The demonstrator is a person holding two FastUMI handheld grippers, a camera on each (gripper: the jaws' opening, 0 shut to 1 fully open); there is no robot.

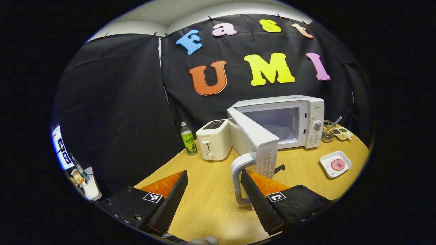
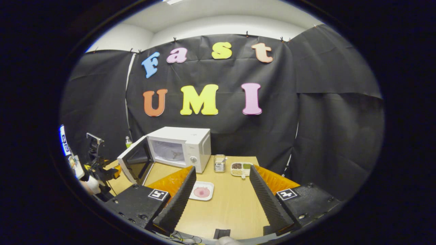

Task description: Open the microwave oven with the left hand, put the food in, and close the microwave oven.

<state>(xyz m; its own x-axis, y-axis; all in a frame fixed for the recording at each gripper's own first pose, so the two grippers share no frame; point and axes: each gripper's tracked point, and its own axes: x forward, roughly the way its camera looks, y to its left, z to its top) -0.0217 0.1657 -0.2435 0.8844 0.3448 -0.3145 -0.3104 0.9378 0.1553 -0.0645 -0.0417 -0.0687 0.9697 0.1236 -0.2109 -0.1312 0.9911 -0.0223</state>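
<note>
White microwave [image 1: 289, 119] stands centre-right in the left gripper view, its door [image 1: 255, 136] swung open, the door handle [image 1: 238, 177] just beside one finger of the wide-open, empty left gripper [image 1: 214, 177]. Right gripper [image 2: 223, 173] gapes empty; the food plate [image 2: 202, 190] lies between its fingers, lower centre.

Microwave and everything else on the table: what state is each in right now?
Microwave: door swung open, cavity empty.
Plate of food: on the table, not yet picked up.
Toaster: lever up, slots empty.
Bottle: upright, capped.
Left gripper: open, beside the door handle.
Right gripper: open, holding nothing.
</note>
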